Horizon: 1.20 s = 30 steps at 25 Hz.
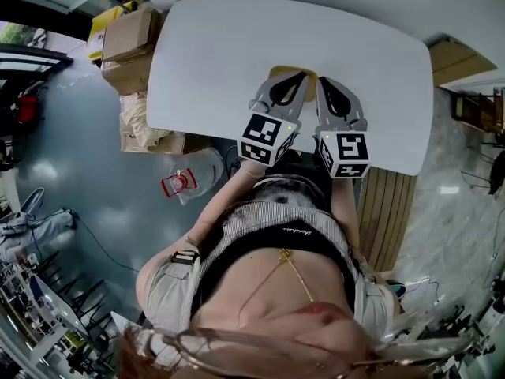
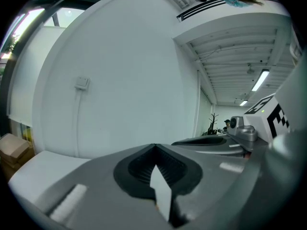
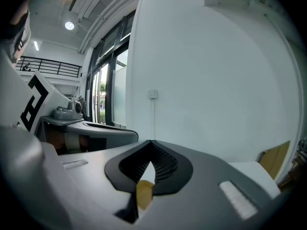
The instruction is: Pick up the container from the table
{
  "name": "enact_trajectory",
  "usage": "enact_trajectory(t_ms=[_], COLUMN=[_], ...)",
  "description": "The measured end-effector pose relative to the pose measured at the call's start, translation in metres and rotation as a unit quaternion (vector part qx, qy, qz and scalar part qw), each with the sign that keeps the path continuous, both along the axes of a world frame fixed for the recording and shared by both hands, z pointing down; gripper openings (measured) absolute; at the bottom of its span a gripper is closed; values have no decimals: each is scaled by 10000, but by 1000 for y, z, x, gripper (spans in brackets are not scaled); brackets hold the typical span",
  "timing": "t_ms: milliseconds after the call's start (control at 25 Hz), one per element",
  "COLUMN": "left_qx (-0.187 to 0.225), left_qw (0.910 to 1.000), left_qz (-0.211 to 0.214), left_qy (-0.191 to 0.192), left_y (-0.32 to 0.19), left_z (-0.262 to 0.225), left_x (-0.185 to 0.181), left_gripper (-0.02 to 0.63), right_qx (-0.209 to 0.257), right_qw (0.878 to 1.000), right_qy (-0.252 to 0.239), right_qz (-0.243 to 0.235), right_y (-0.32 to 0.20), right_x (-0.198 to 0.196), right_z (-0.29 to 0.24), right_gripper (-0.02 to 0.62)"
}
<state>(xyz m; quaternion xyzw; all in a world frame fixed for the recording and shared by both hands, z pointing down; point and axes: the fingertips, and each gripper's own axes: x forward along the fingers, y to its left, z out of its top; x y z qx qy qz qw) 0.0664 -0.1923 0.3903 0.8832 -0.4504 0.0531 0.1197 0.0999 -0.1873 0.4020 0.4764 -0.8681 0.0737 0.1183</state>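
Overhead, your left gripper (image 1: pixel 296 77) and right gripper (image 1: pixel 325 84) sit side by side at the near edge of the surface (image 1: pixel 205 61), their tips over the tan container (image 1: pixel 310 91). In the left gripper view, your fingers (image 2: pixel 96 186) are pressed together. In the right gripper view, the fingers (image 3: pixel 216 176) are also closed, and the container (image 3: pixel 144 193) shows through the gap below them.

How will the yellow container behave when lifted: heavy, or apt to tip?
Probably light: the container looks small on the wide table. It seems low and flat, so tipping is unlikely. It is mostly hidden, so its stiffness is unclear.
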Motion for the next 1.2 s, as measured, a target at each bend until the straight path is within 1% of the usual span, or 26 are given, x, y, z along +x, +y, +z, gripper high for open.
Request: enact_trajectory(t_ms=[280, 520, 720, 880, 1200], left_qx=[21, -82, -148, -217, -332], left_qw=[9994, 9989, 9988, 9984, 9963], left_qz=[339, 452, 434, 490, 764], left_qy=[87, 133, 155, 206, 201], left_y=[-20, -37, -51, -61, -70], left_z=[-6, 0, 5, 10, 23], left_x=[-15, -47, -81, -101, -117], left_gripper=[1, 1, 1, 1, 1], right_qx=[-3, -81, -102, -146, -257], right_qw=[9993, 9981, 9971, 9956, 9922], right_qy=[55, 111, 162, 204, 218], right_qz=[381, 598, 743, 908, 1198], right_y=[-15, -31, -44, -52, -60], right_x=[-13, -39, -60, -71, -85], right_z=[-3, 1, 4, 9, 20], right_gripper=[24, 24, 25, 24, 25])
